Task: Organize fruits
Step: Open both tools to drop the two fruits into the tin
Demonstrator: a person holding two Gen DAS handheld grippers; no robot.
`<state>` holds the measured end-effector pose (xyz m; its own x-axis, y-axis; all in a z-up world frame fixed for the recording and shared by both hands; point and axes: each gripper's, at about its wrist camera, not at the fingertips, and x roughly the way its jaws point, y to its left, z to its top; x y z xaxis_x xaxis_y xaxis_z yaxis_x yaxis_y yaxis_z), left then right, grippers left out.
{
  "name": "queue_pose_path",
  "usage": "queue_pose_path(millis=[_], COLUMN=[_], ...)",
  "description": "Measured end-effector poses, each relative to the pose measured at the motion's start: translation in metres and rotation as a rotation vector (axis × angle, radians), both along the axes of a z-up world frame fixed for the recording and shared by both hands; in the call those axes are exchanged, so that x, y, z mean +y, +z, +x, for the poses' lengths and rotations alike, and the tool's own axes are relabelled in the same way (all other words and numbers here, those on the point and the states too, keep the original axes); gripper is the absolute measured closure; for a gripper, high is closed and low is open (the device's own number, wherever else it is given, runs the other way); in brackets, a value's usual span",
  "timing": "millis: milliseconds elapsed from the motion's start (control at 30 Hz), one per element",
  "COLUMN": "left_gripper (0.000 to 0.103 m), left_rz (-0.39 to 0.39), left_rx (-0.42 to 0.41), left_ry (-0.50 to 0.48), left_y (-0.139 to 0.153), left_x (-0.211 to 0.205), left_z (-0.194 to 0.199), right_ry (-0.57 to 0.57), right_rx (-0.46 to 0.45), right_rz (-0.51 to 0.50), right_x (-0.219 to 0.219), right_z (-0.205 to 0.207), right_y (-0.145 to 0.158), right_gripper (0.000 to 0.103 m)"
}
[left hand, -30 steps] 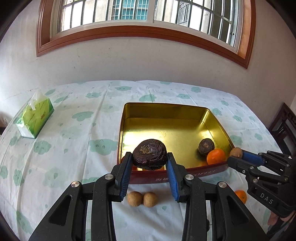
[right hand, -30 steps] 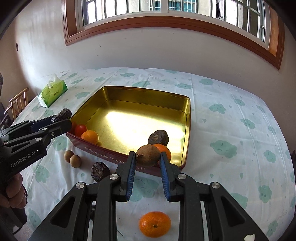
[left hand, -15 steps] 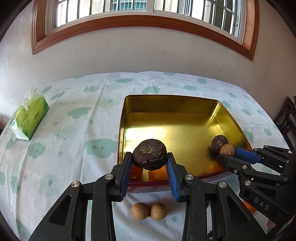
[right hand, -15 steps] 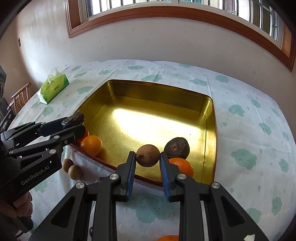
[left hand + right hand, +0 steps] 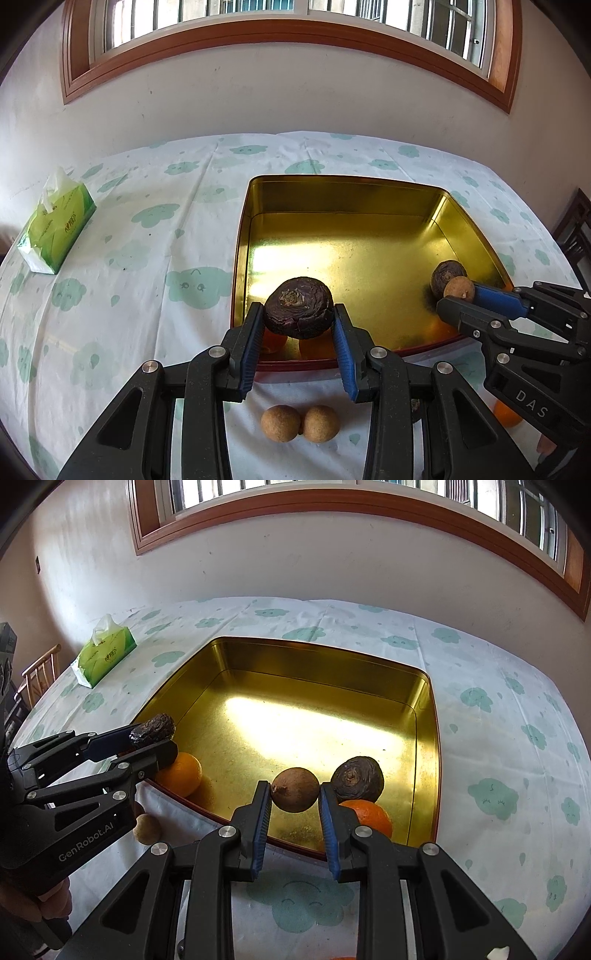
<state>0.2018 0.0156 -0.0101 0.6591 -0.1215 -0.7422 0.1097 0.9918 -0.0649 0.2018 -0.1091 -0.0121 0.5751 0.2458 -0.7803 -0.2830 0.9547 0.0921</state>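
We hold a dark wrinkled fruit (image 5: 298, 308) in the left tongs (image 5: 298, 325) and a brown round fruit (image 5: 295, 789) in the right tongs (image 5: 294, 805). Both hang just inside the near wall of the gold tin (image 5: 351, 192), whose floor lies straight below, so we judge release comes next.

A room in a home: a desk (image 5: 122, 236) under a cloth printed with green clouds stands against a plain white wall (image 5: 295, 99), below a window (image 5: 288, 22) with a wooden frame and bars; a pack of tissues (image 5: 55, 229) lies on it and a wooden chair (image 5: 37, 672) stands beside it
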Motion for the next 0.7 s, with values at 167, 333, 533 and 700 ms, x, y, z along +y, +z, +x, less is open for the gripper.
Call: queue_pose_path(millis=[167,333,533,700], left_gripper=[0.064,0.063,0.053,0.05], left_rz=[0.002,0.004,0.005,0.007], left_rx=[0.004,0.008,0.014,0.013], left_ry=[0.0,-0.001,-0.005,-0.004], left_y=[0.0,0.0,0.001,0.007], left_x=[0.0,-0.001,-0.003,-0.007], left_z=[0.0,0.0,-0.003,-0.011], right_ry=[-0.012,-0.013,-0.015,-0.011], right_rx=[0.002,0.007,0.003,-0.004], right_rz=[0.001,0.005,0.011,0.011], right_x=[-0.004,-0.006,-0.008,-0.01], right_z=[0.003,0.004,0.0,-0.009], right_y=[-0.001,-0.001,0.001,0.006], right_gripper=[0.073,0.073,0.068,0.068])
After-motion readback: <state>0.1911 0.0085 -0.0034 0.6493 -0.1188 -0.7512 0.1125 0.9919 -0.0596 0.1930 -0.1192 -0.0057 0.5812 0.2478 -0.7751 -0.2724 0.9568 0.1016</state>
